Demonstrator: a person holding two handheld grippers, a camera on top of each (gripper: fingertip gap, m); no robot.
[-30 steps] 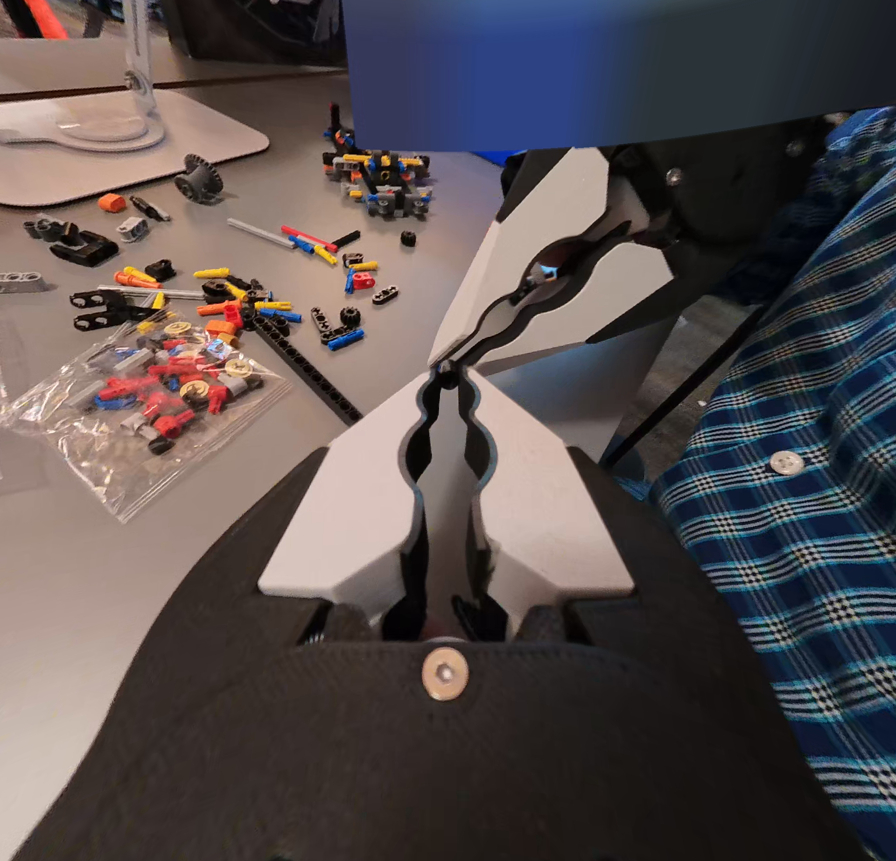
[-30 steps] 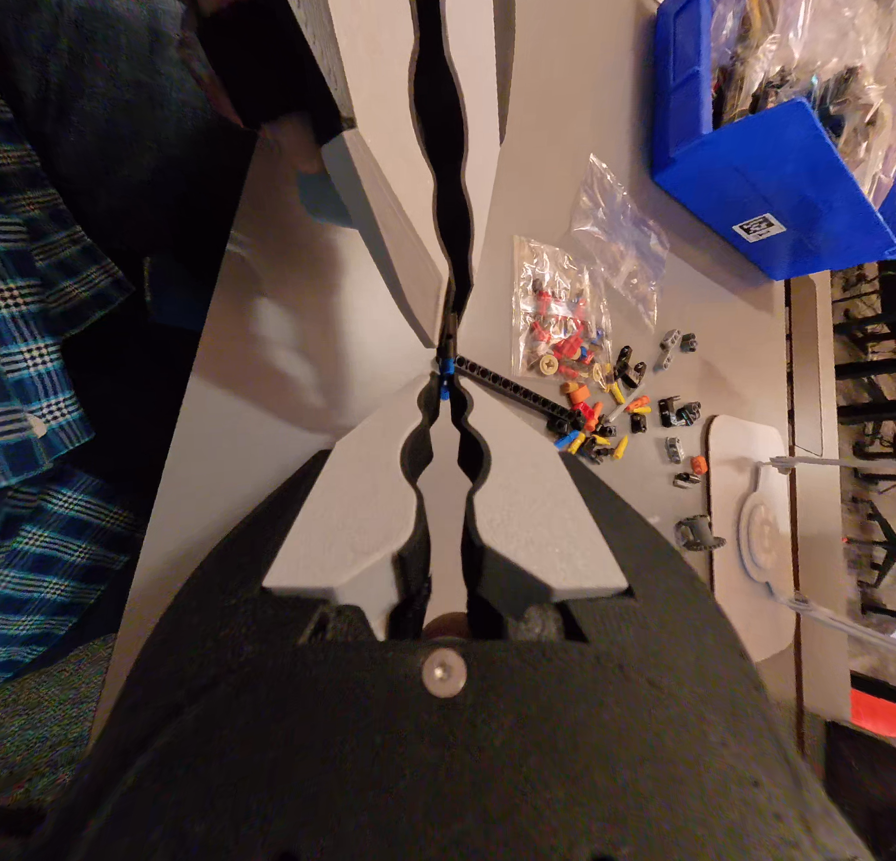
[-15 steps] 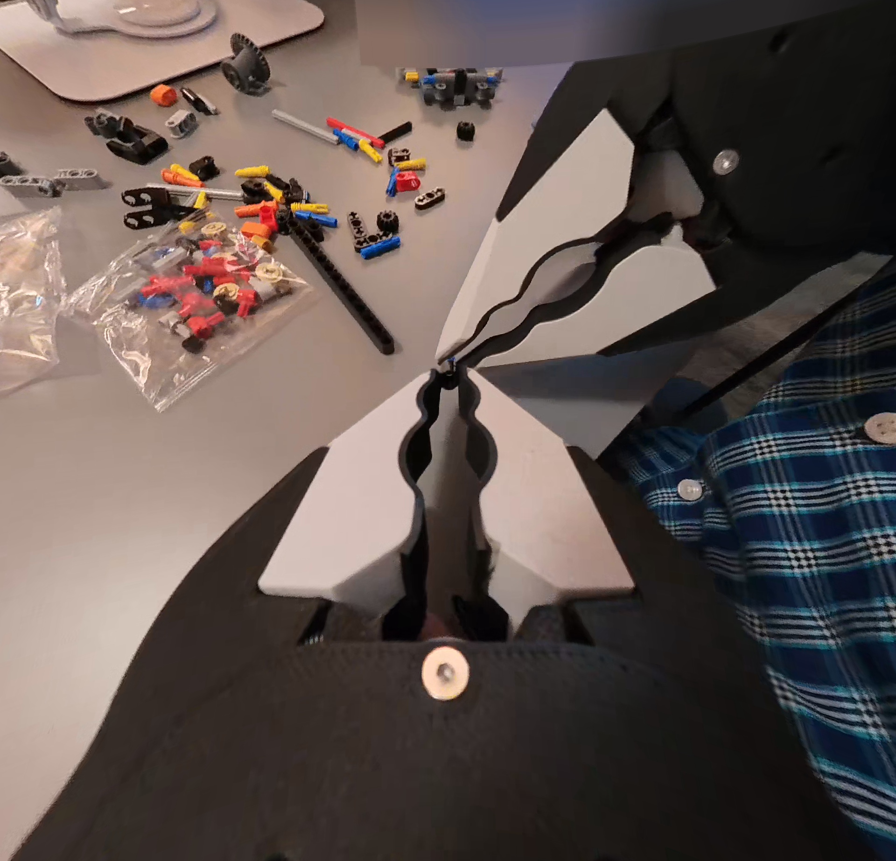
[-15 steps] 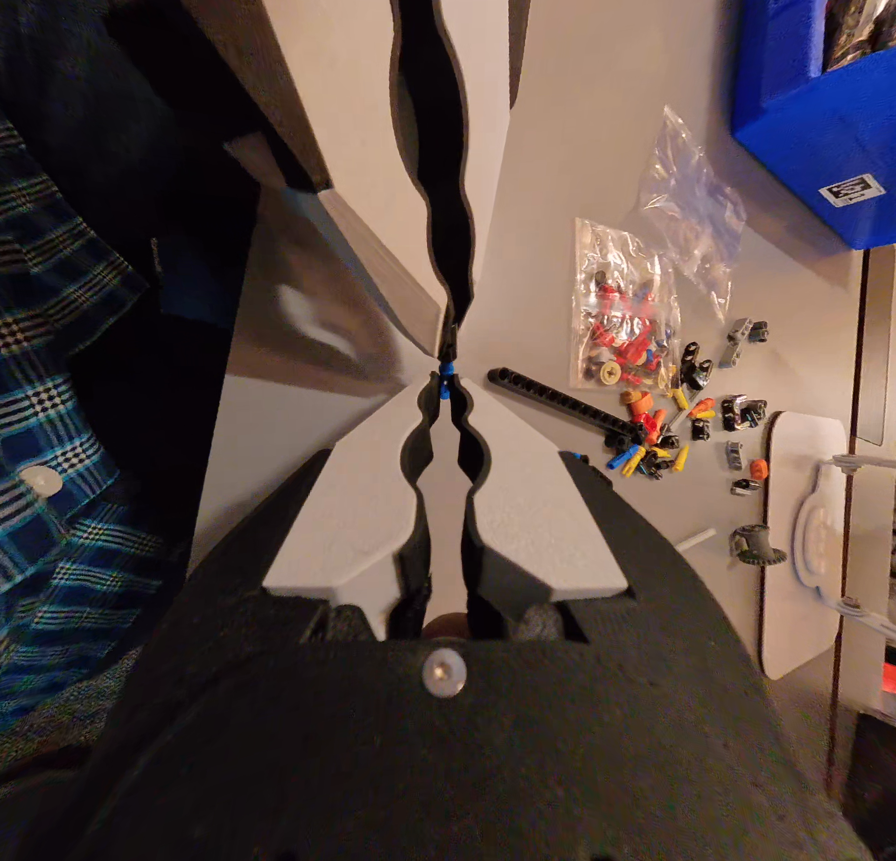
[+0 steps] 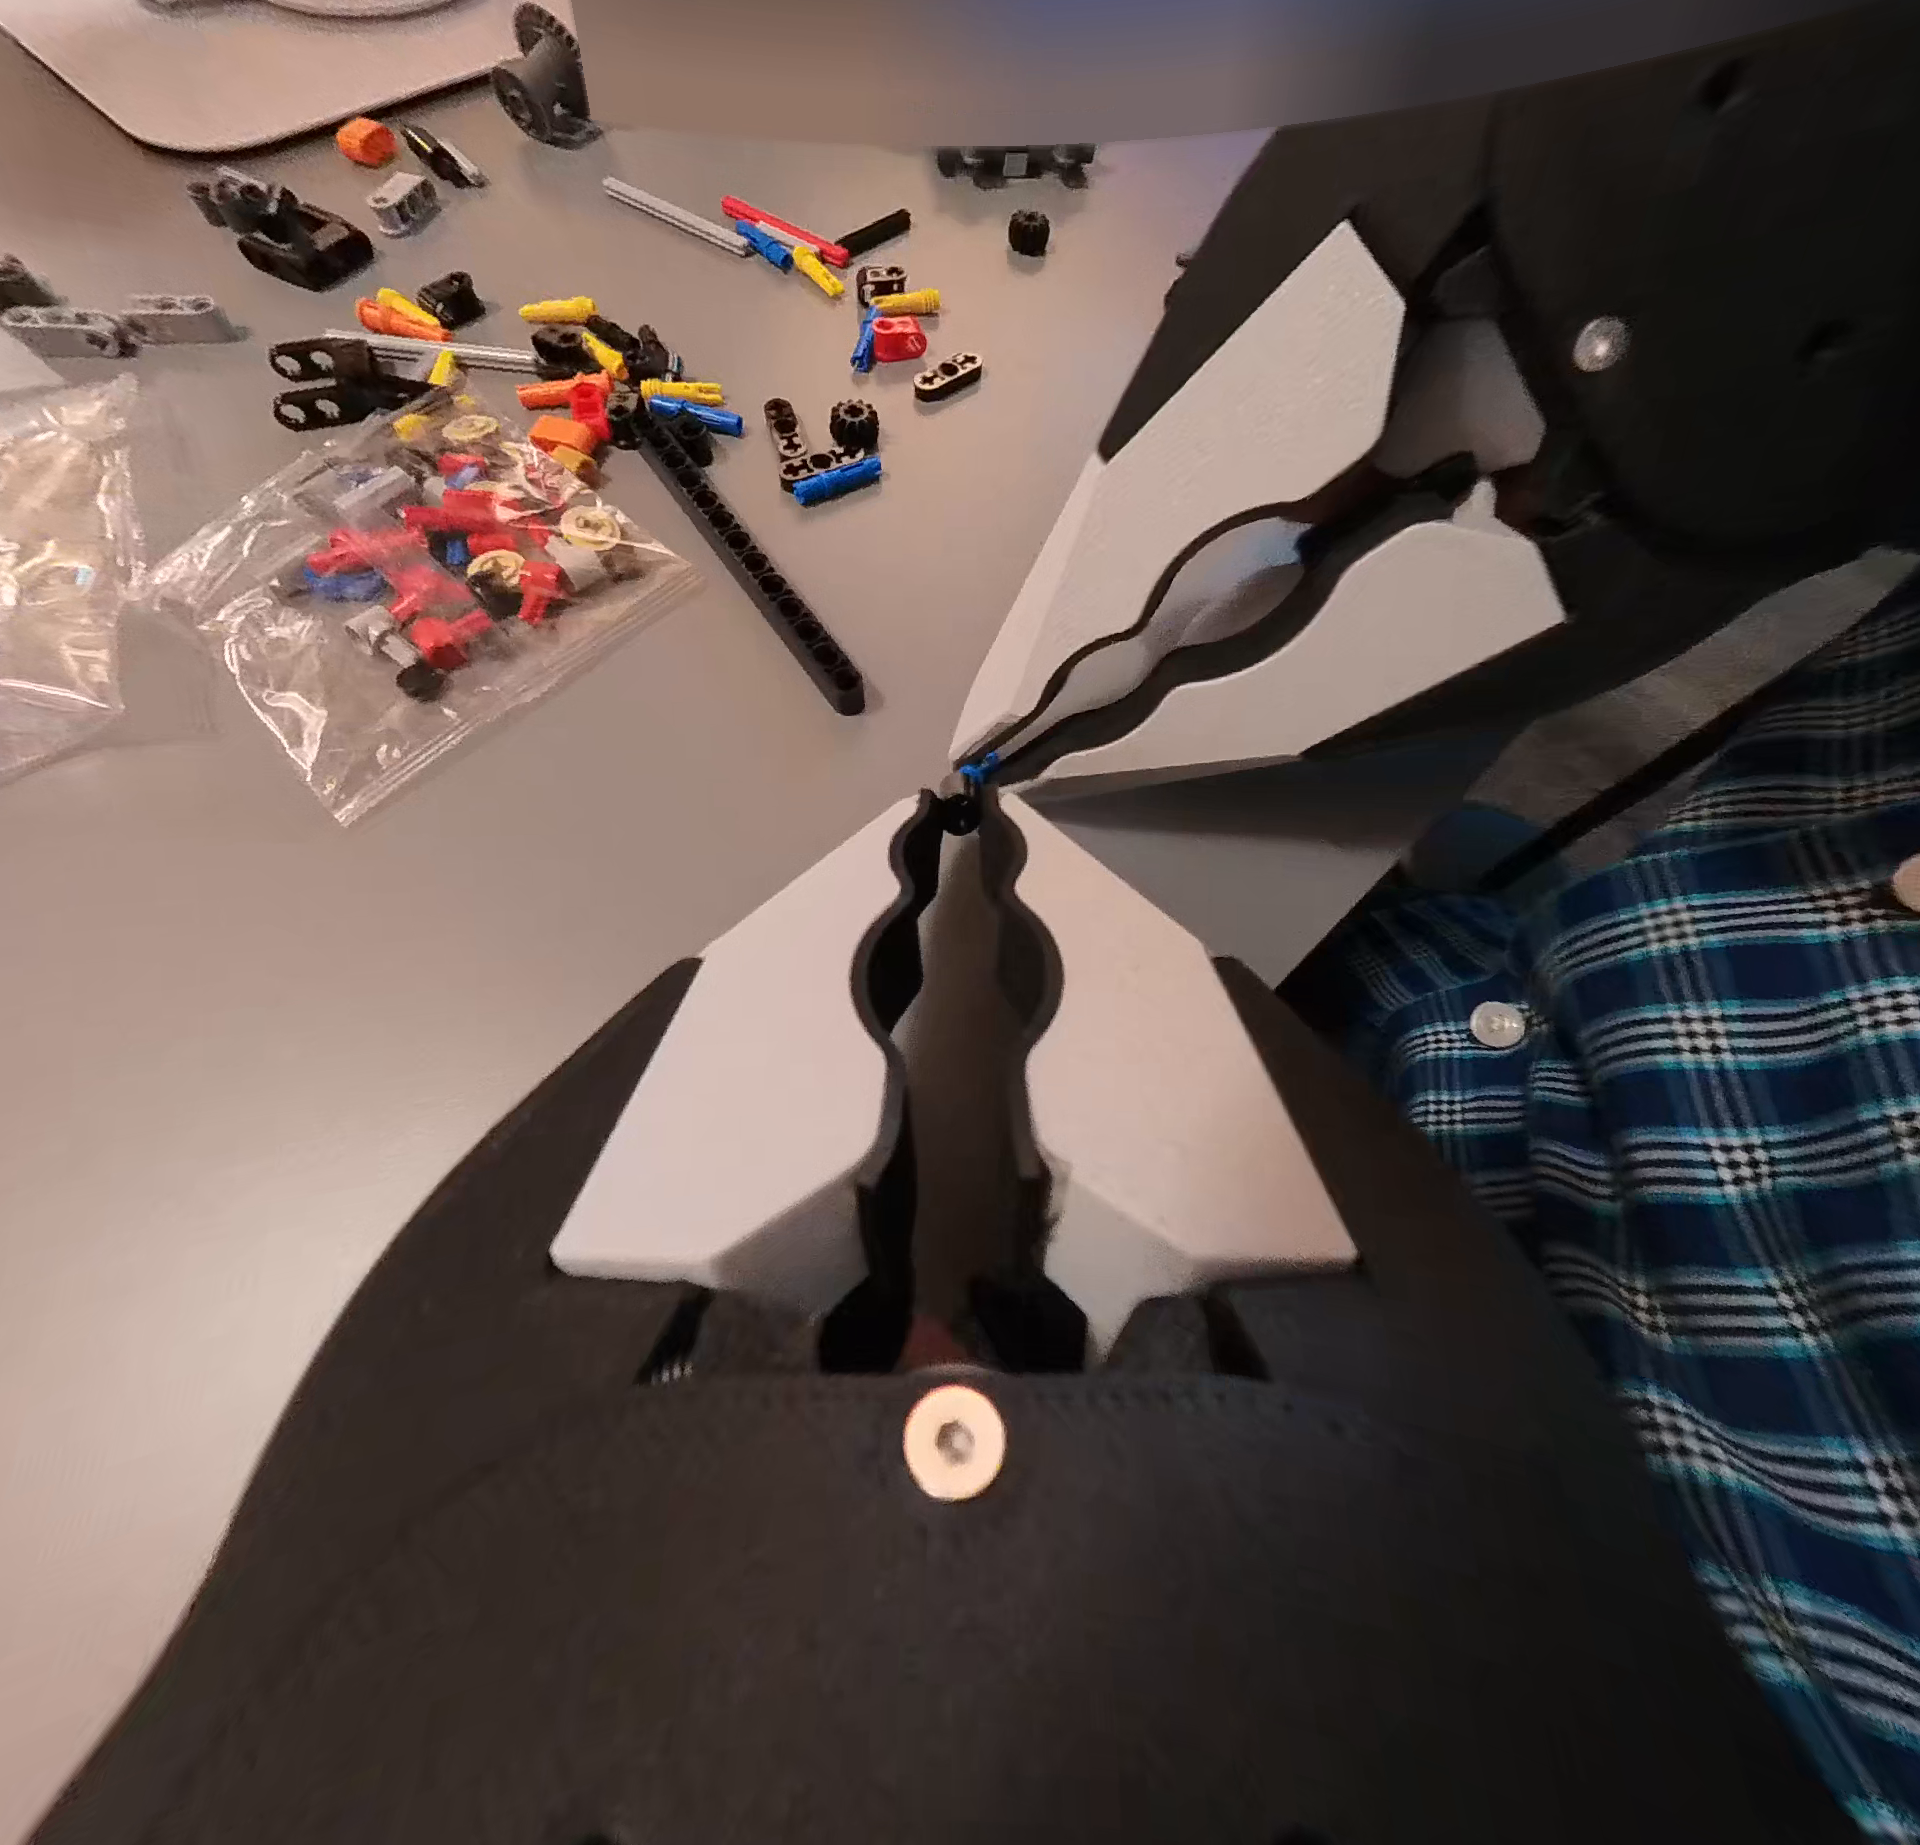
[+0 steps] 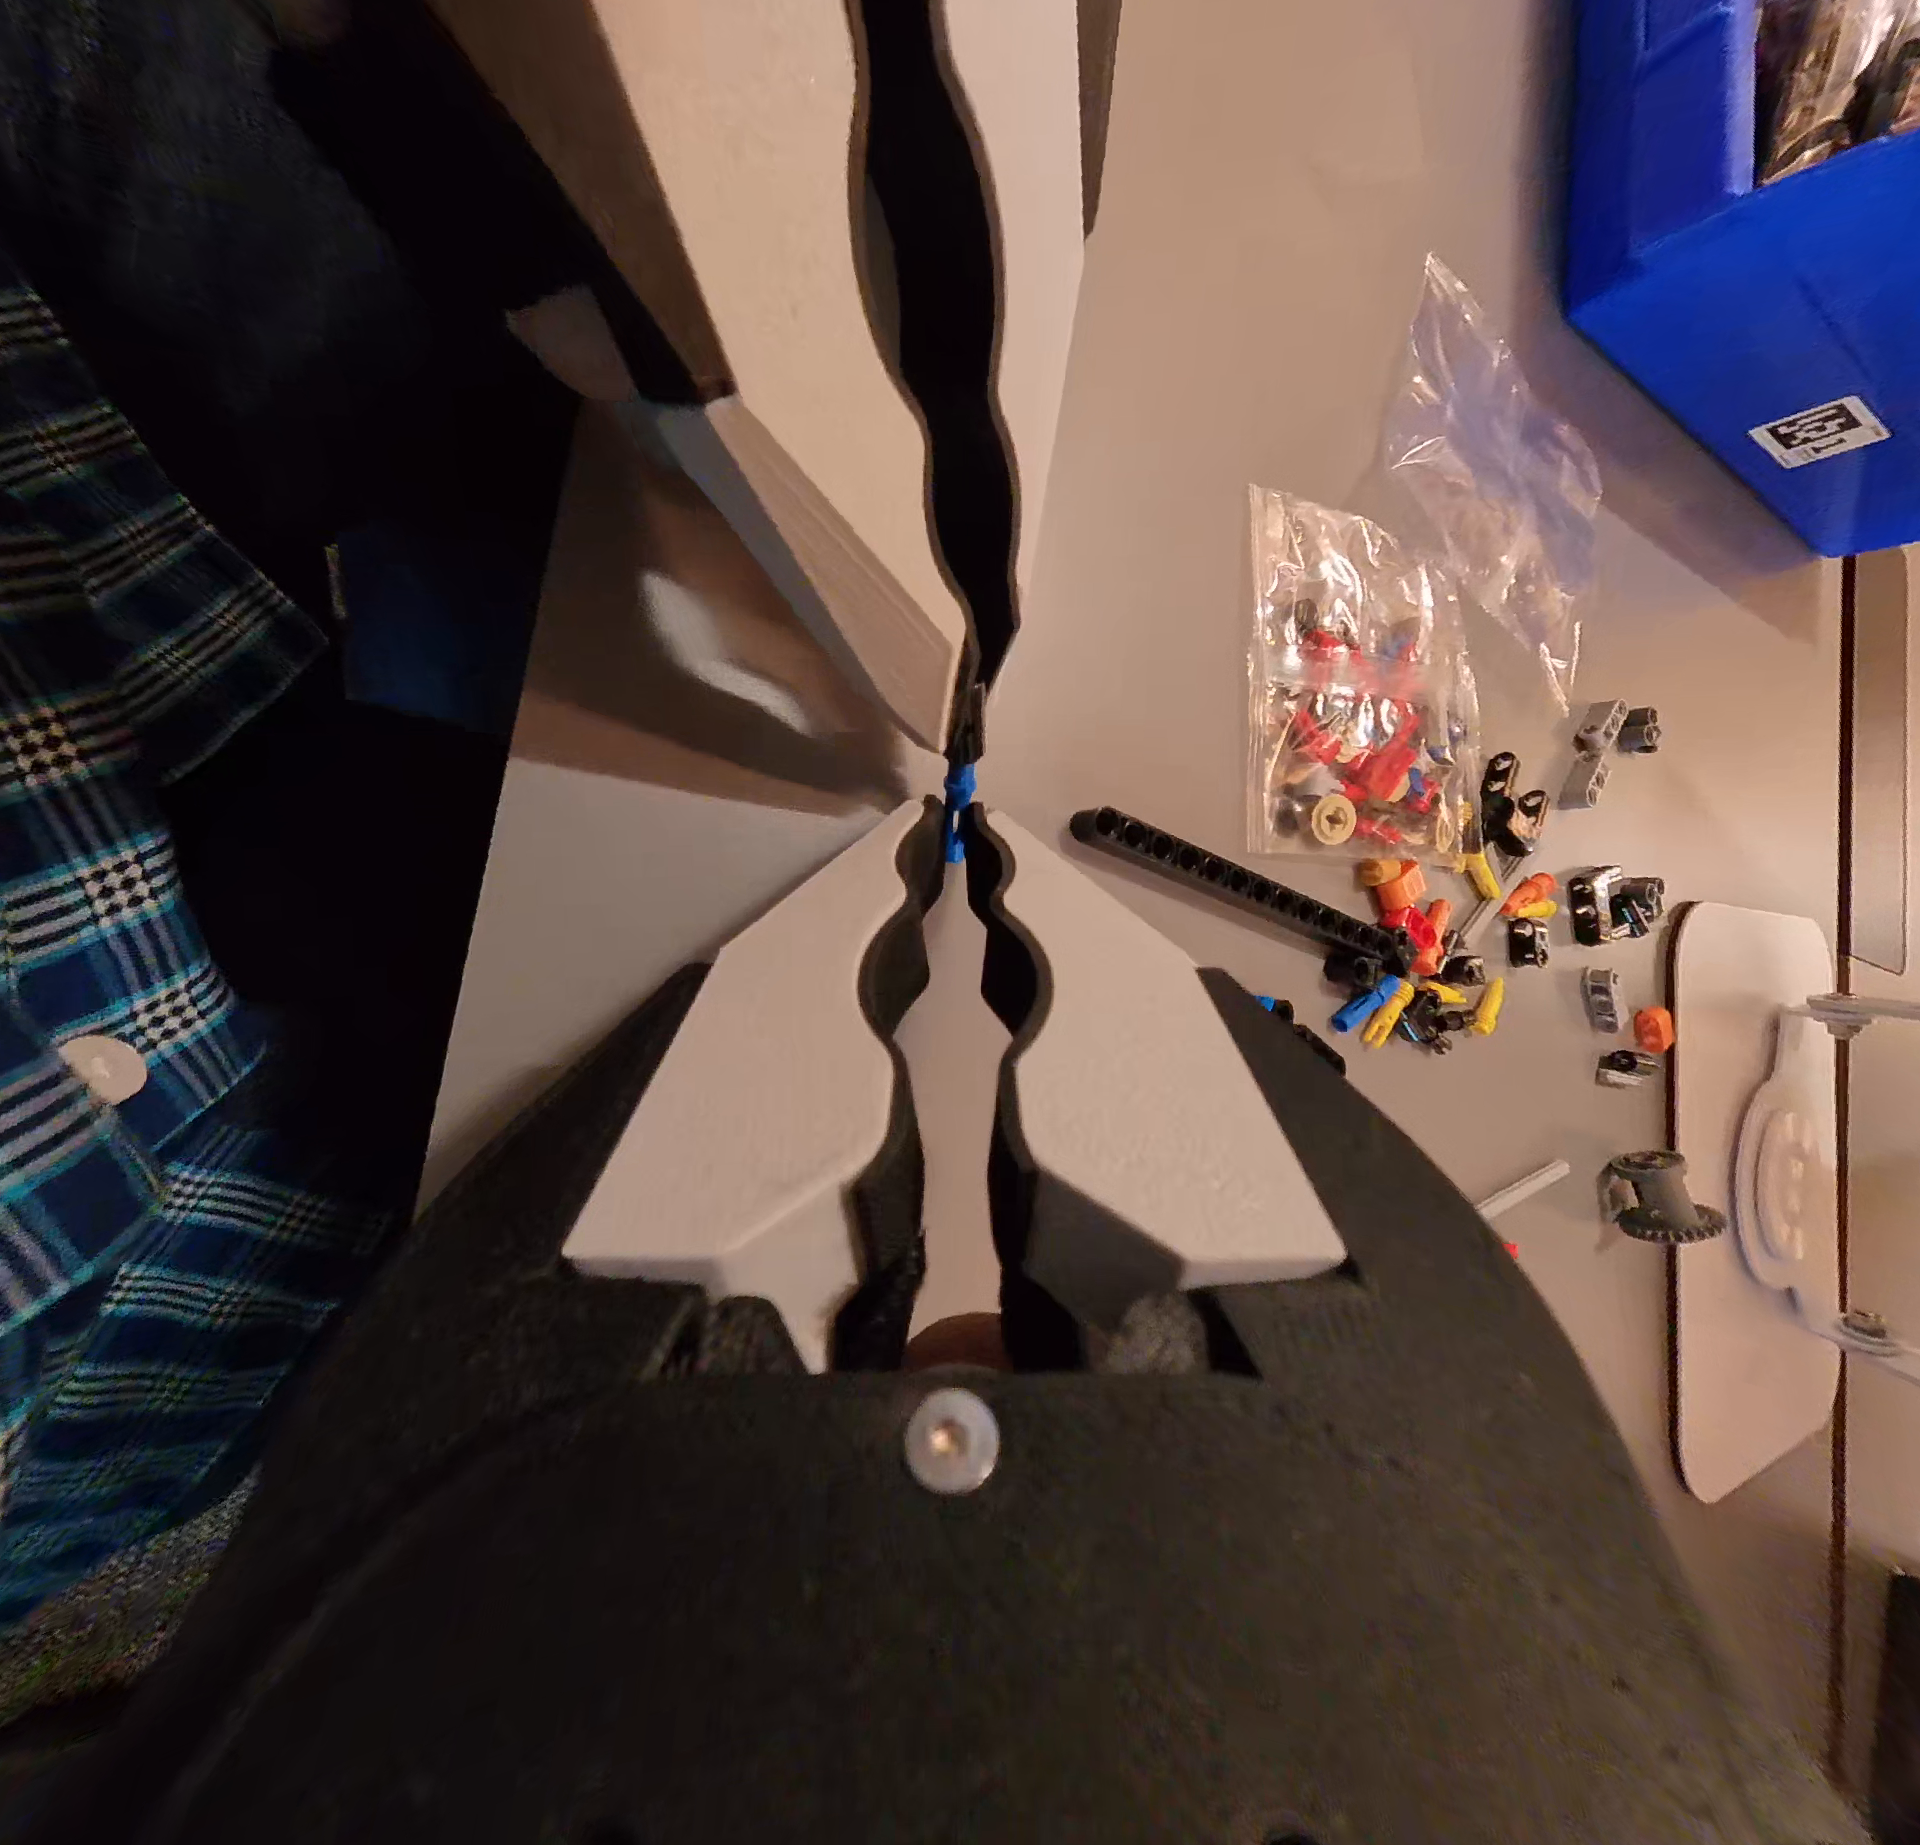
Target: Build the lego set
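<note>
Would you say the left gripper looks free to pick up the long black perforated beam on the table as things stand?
Probably not yet: the left gripper is shut on a small black piece, though the table around the long black beam looks unobstructed.

A grey counter (image 5: 312,1016) carries a scatter of small building pieces. A long black perforated beam (image 5: 750,556) lies at its centre. Just left of the beam sits a clear bag of red, blue and tan parts (image 5: 436,559), with a second clear bag (image 5: 52,569) farther left. Loose yellow, orange and black pins (image 5: 582,361) cluster at the beam's far end. Beyond them rests a white base plate (image 5: 239,70), a dark gear (image 5: 540,81) at its edge.
</note>
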